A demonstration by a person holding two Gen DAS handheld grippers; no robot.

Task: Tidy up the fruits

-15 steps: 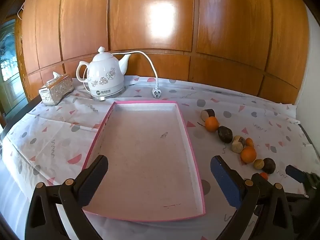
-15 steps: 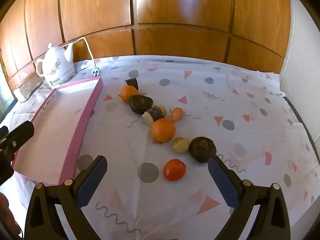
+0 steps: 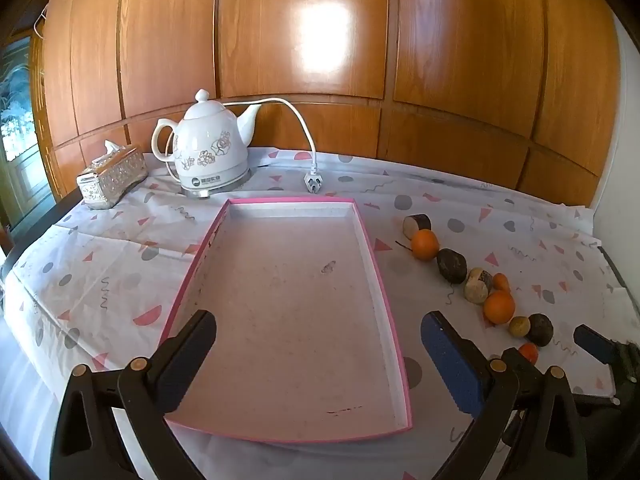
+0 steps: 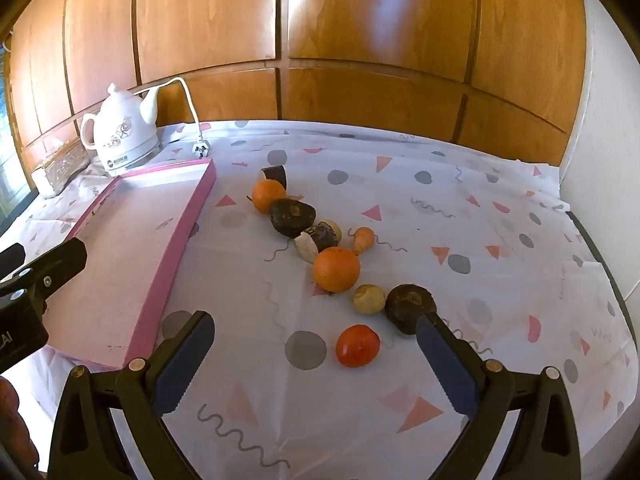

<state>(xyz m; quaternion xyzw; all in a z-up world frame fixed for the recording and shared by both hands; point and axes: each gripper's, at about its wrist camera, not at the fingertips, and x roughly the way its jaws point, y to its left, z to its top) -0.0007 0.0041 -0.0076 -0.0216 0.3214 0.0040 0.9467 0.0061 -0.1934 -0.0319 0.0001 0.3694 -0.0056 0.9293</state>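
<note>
Tray left, fruit row right, kettle behind.

On the tablecloth [image 4: 460, 208]: tray [image 3: 376, 264] to the left, with kettle [image 3: 210, 152] just behind its far edge, tissue box [image 3: 112, 176] left of the kettle, plug [image 3: 312, 182] right of it. Right of the tray, well apart from it, a slanting row of fruits [image 4: 335, 269] running from far left to near right, several touching.

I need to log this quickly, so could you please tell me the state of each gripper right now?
Left gripper: open, holding nothing, above the pink tray.
Right gripper: open, holding nothing, near the red fruit.
</note>
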